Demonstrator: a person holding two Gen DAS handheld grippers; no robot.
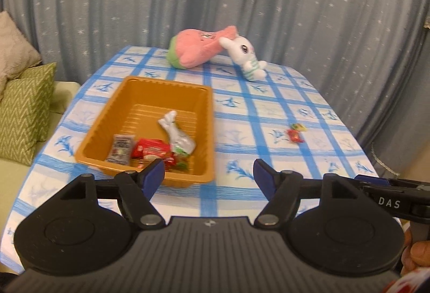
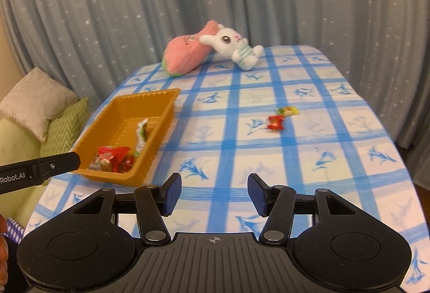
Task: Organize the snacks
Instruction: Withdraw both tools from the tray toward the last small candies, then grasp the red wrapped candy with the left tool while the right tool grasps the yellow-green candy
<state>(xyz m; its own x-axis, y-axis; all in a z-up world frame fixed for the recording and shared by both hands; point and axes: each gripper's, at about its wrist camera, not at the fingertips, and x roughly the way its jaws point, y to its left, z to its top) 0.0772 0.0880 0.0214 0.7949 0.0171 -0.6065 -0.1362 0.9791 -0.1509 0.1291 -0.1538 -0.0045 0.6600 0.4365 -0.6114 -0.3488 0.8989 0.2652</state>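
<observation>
Both grippers, left (image 1: pixel 209 174) and right (image 2: pixel 214 194), hover spread and empty over the checked tablecloth (image 2: pixel 295 158). The orange tray (image 1: pixel 118 115), long axis running away, holds snack packets (image 1: pixel 150 150); two wrapped candies (image 2: pixel 275 123) lie well right.

1. The left gripper (image 1: pixel 209 172) hangs level, its blue-padded jaws spread wide with nothing between them.
2. The right gripper (image 2: pixel 214 192) is level too, jaws equally parted and empty.
3. The two grippers sit side by side.
</observation>
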